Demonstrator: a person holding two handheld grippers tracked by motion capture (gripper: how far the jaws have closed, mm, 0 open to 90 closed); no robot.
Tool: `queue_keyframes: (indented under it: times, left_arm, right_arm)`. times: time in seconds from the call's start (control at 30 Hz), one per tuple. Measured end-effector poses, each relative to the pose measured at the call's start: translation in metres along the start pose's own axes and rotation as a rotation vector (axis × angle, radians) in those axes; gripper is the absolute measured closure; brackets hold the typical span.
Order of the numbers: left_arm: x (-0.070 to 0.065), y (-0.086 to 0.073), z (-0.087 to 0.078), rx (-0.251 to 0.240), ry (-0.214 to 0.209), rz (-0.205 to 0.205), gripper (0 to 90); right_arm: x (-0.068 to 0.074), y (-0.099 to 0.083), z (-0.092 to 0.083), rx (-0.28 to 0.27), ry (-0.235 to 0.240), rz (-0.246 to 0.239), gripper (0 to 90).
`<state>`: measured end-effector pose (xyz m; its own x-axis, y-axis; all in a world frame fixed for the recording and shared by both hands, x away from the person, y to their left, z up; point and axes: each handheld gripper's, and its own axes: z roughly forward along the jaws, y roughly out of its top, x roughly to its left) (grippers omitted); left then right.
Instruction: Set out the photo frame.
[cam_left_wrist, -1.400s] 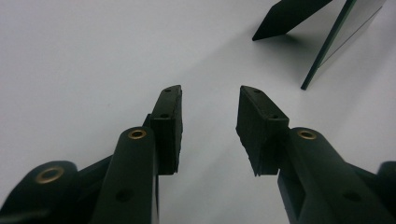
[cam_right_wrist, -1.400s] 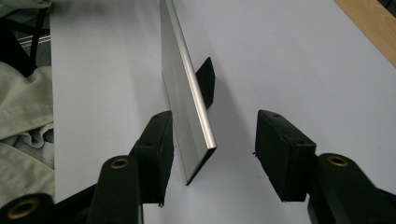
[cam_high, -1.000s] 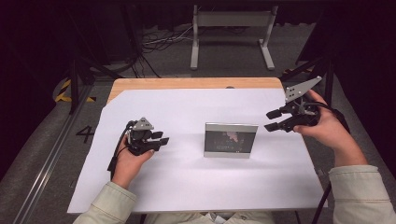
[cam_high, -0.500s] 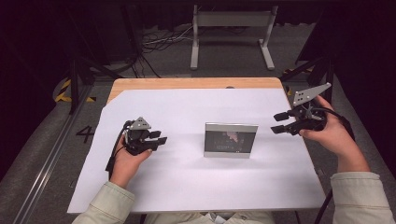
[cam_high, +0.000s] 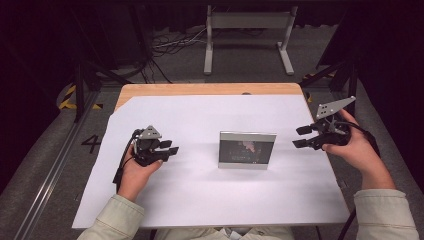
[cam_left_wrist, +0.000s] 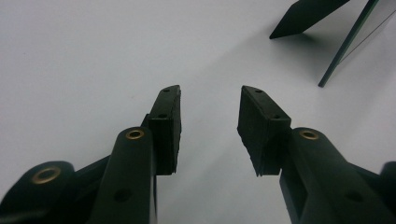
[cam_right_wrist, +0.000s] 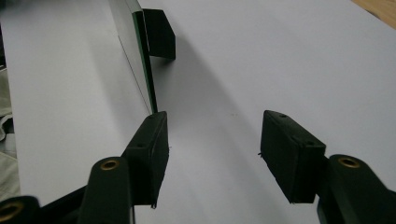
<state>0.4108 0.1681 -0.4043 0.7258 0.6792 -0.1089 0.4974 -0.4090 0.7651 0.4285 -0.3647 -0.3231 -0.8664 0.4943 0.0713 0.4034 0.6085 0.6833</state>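
Right in the middle of the white surface (cam_high: 200, 200) stands a small picture frame (cam_high: 247, 149). It stands up on its own, leaning back a bit, because a dark prop (cam_right_wrist: 160, 33) behind it holds it up. Its glass front faces the person.

The right tool (cam_high: 305, 137) is near the frame's right edge but not touching it. Its jaws have just been opening and now stand wide, with nothing between them. In the right gripper view the frame's thin edge (cam_right_wrist: 140, 60) sits just past one jaw, so I think this tool is lining up to take the frame by its side.

The left tool (cam_high: 169, 148) rests low on the surface, well apart from the frame's left side. Its jaws are open too and hold nothing. It looks like it is waiting, maybe to help steady the frame.

Both hands keep the tools pointed in at the frame.
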Motion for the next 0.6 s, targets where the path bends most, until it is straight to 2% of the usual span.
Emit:
queue_keyframes:
  times: [0.1, 0.17, 0.6]
  left_arm:
    - [0.0, 0.0, 0.0, 0.0, 0.001, 0.001, 60.2]
    - [0.0, 0.0, 0.0, 0.0, 0.001, 0.0, 60.2]
    - [0.001, 0.0, -0.001, -0.001, 0.0, 0.0, 60.2]
  right_arm:
    - [-0.001, -0.004, 0.003, -0.003, 0.004, 0.006, 41.9]
    - [-0.002, -0.006, 0.006, 0.015, -0.005, 0.011, 41.7]
    - [-0.003, -0.022, 0.018, -0.001, -0.007, 0.042, 41.7]
